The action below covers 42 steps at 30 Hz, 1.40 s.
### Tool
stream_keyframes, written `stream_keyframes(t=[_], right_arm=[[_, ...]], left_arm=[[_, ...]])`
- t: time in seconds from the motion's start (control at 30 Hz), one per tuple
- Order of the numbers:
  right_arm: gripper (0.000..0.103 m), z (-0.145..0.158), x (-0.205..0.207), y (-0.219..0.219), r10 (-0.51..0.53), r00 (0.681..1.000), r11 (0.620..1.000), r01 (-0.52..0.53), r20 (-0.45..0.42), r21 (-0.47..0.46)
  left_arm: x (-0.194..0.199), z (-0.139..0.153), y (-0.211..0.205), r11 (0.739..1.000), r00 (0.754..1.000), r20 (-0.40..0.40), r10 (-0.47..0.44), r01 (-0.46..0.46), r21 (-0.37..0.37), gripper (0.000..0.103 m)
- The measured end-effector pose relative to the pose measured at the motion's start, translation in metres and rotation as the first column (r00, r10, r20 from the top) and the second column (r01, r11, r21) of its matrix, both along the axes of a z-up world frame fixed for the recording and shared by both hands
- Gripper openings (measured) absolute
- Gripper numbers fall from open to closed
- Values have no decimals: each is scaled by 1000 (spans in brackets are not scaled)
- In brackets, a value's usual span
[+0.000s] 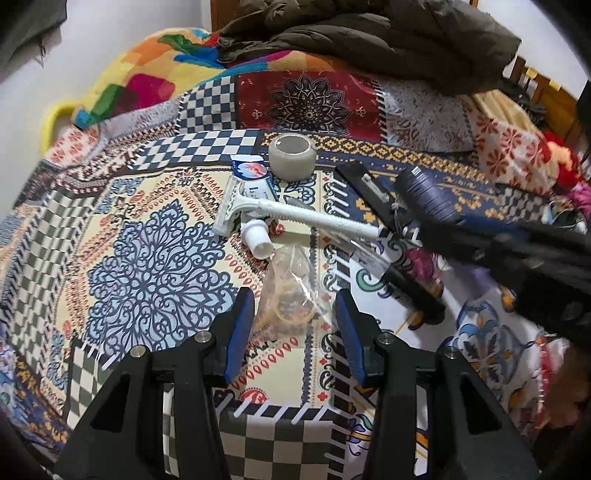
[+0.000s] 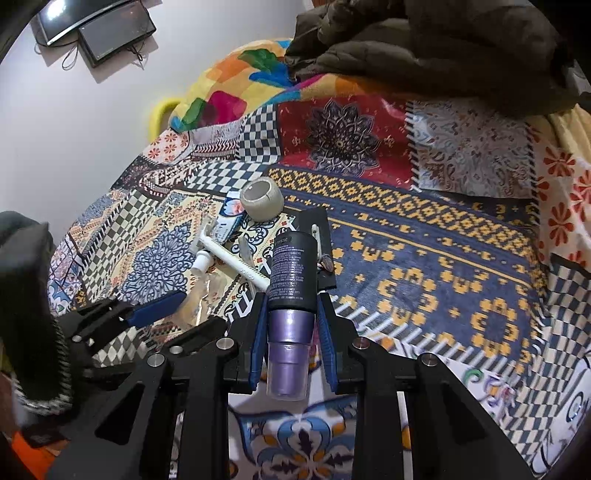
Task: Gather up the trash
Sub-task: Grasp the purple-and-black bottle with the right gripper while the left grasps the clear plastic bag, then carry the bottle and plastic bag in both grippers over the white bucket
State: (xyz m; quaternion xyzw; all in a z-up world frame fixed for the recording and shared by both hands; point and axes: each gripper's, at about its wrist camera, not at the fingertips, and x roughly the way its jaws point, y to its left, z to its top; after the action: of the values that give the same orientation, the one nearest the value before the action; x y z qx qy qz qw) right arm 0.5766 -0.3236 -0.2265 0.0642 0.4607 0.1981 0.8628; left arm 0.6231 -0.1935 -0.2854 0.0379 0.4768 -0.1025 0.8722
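Note:
On a patterned bedspread lie a clear plastic bag [image 1: 291, 295], a white disposable razor [image 1: 295, 214], a white squeezed tube [image 1: 251, 206], a tape roll [image 1: 291, 155] and a flat black item [image 1: 365, 188]. My left gripper [image 1: 291, 306] is open, its blue fingers on either side of the clear bag. My right gripper [image 2: 291, 306] is shut on a purple and black spray can [image 2: 291, 284], held above the bed. The can [image 1: 428, 195] and right gripper also show in the left wrist view. The left gripper's fingers [image 2: 155, 310] show in the right wrist view.
A brown jacket [image 1: 369, 33] and a multicoloured blanket [image 1: 147, 77] are piled at the head of the bed. A white wall [image 2: 74, 129] runs along the left side, with black devices [image 2: 96, 26] mounted on it. Wooden furniture [image 1: 546, 85] stands at right.

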Motion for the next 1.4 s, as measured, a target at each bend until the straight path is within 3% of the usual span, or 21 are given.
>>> stream_keyframes(t=[0.03,0.1,0.23,0.4,0.67,0.93,1.2,1.4], right_arm=[[24,2,-2,-1,-3,1000,1000,3,3,1],[24,10,-9,-5,-10,1000,1000,10,16,2],[24,20,-19,-9,-18,999,1000,19,29,-13],[24,42,-37,-14,-17,998,999,19,60,-37],[24,99,-77,-17,-11,990,1000,15,138,-27],[24,162,-132,-6,12,970,1000,-10,241,-9],[24,209,-195,16,53,947,998,-57,317,3],[24,227,-236,39,96,929,994,-107,358,12]], left_arm=[[-2,0,-1,1000,1000,4,8,-8,-1,40],[-1,1,-1,1000,1000,1,27,-27,0,27],[-3,6,3,997,997,-62,48,-52,-54,24],[-23,35,9,990,997,-50,63,-69,-121,24],[-77,123,20,986,995,50,87,-79,-145,24],[-152,205,39,986,978,175,111,-86,-143,24],[-233,262,68,983,951,274,143,-105,-151,24],[-282,280,97,978,931,311,189,-148,-148,24]])
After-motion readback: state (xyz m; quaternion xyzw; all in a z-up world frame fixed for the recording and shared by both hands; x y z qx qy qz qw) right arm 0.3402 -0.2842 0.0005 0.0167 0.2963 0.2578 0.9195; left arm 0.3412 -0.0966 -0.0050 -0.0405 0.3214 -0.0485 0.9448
